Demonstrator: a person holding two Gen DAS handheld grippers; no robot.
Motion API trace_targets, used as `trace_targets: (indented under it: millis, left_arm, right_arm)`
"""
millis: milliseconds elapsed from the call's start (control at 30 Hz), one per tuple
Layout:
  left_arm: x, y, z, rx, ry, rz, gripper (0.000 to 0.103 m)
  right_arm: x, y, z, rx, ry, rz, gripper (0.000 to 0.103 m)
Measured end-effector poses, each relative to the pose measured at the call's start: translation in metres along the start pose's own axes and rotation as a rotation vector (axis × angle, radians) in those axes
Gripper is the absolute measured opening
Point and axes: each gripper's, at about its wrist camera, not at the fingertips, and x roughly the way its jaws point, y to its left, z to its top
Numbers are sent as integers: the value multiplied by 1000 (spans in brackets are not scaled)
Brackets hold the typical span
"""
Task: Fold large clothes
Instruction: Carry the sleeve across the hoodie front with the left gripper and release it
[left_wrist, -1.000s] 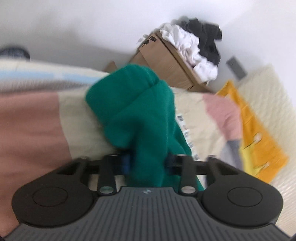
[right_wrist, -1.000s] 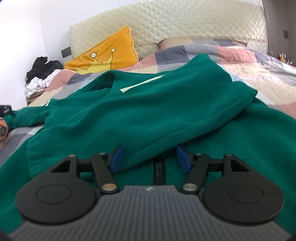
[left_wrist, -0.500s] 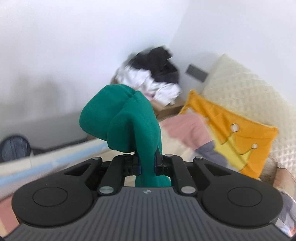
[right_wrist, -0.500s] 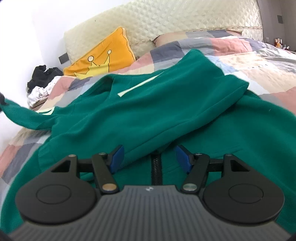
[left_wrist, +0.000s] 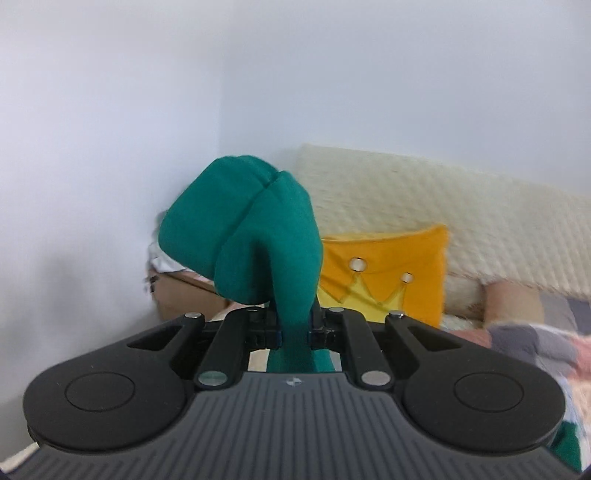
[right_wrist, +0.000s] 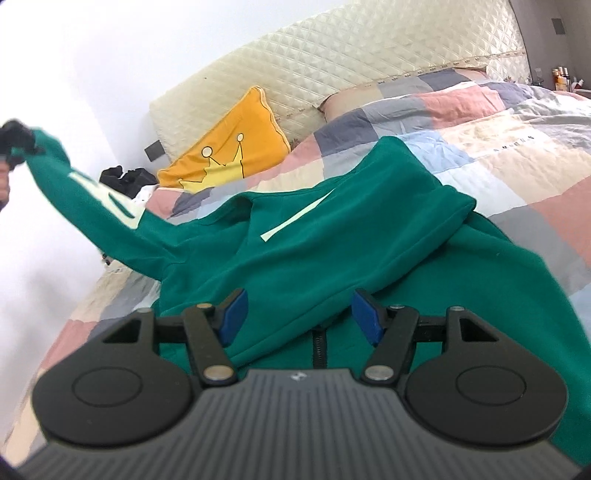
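A big green zip jacket (right_wrist: 332, 251) lies on the bed, its zipper (right_wrist: 319, 347) just under my right gripper (right_wrist: 299, 314). That gripper is open low over the front hem; a fold of green cloth lies between the blue pads (right_wrist: 232, 314), whose inner faces show bare. My left gripper (left_wrist: 295, 332) is shut on the jacket's sleeve, and the cuff (left_wrist: 251, 236) bulges up past the fingers. In the right wrist view the left gripper (right_wrist: 14, 144) holds the sleeve (right_wrist: 92, 199) stretched up and out to the left of the bed.
A patchwork quilt (right_wrist: 498, 140) covers the bed. A yellow crown pillow (right_wrist: 229, 151) leans on the cream quilted headboard (right_wrist: 332, 62). Beside the bed stand a cardboard box (left_wrist: 184, 295) and a pile of dark and white clothes (right_wrist: 125, 177), with white walls behind.
My left gripper rose high with the sleeve, rolled, and tightened on it, so the sleeve now stretches up off the bed. The right gripper shifted slightly and tilted over the hem.
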Motion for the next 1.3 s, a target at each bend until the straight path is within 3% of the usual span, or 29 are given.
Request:
trace_targets:
  millis: [367, 667, 800, 1000, 1167, 1300]
  left_arm:
    - [-76, -129, -62, 78, 17, -148, 13]
    - [-123, -243, -156, 108, 120, -381, 13]
    - [-130, -285, -213, 105, 158, -450, 13]
    - [-114, -334, -298, 74, 264, -497, 13]
    - [-93, -351, -356, 78, 387, -543, 13]
    - [-91, -357, -380, 98, 415, -538, 16]
  right_arm:
    - [-43, -22, 27, -43, -35, 1, 65]
    - [-71, -59, 40, 10, -55, 5, 65]
    - [-74, -78, 42, 78, -49, 19, 67]
    - [-74, -97, 45, 133, -57, 23, 67]
    - [-75, -114, 48, 183, -83, 12, 67]
    - [-72, -125, 46, 233, -61, 45, 67]
